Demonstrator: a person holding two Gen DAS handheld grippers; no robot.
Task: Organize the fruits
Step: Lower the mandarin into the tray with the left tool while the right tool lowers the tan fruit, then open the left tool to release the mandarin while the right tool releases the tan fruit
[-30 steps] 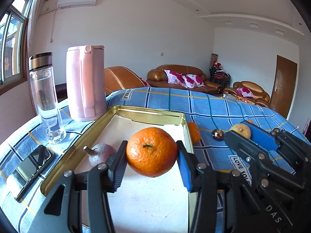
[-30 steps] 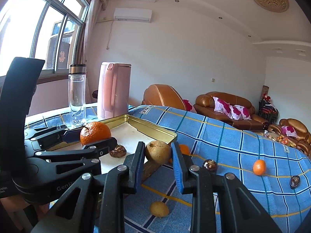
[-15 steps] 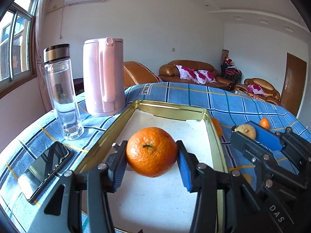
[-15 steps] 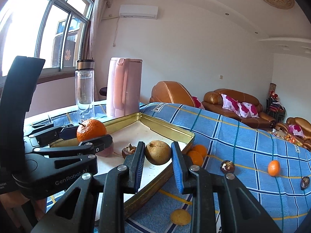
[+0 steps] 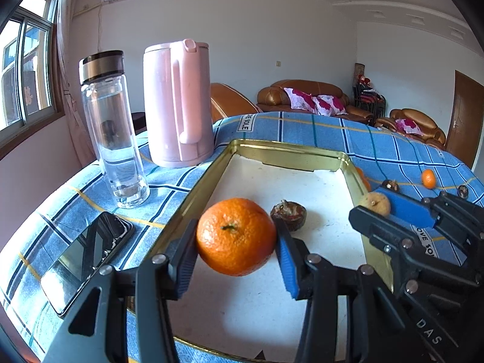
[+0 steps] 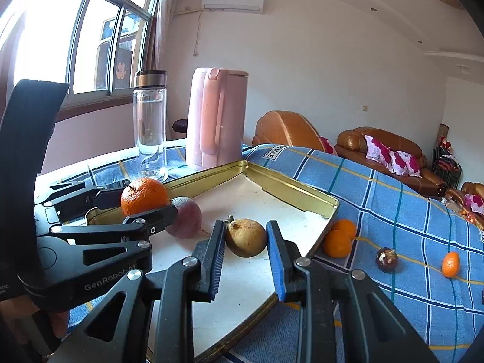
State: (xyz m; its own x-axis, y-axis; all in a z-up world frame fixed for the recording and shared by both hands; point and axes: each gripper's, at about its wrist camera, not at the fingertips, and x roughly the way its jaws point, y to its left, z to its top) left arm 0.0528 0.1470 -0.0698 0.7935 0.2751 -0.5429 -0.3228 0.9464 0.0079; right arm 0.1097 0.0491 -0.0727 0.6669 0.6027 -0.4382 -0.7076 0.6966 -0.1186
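Orange (image 5: 236,236) sits clamped in your left gripper (image 5: 236,249), carried forward over the tray (image 5: 281,150) since a second ago; your right gripper (image 6: 245,252) grips the brown fruit (image 6: 246,237) over the tray too. Both look ready to release.

1. The left gripper (image 5: 236,242) carried its orange (image 5: 235,236) farther in over the gold-rimmed tray (image 5: 284,151).
2. The pink jug (image 5: 178,103) and the glass bottle (image 5: 110,127) loomed larger and nearer in the left wrist view.
3. The right gripper (image 6: 245,251) brought its brown fruit (image 6: 246,237) from outside the tray's rim to above its white floor.
4. A dark fruit (image 5: 289,214) came into the left wrist view just beyond the orange.
5. A purple fruit (image 6: 187,217) appeared beside the left gripper's finger.
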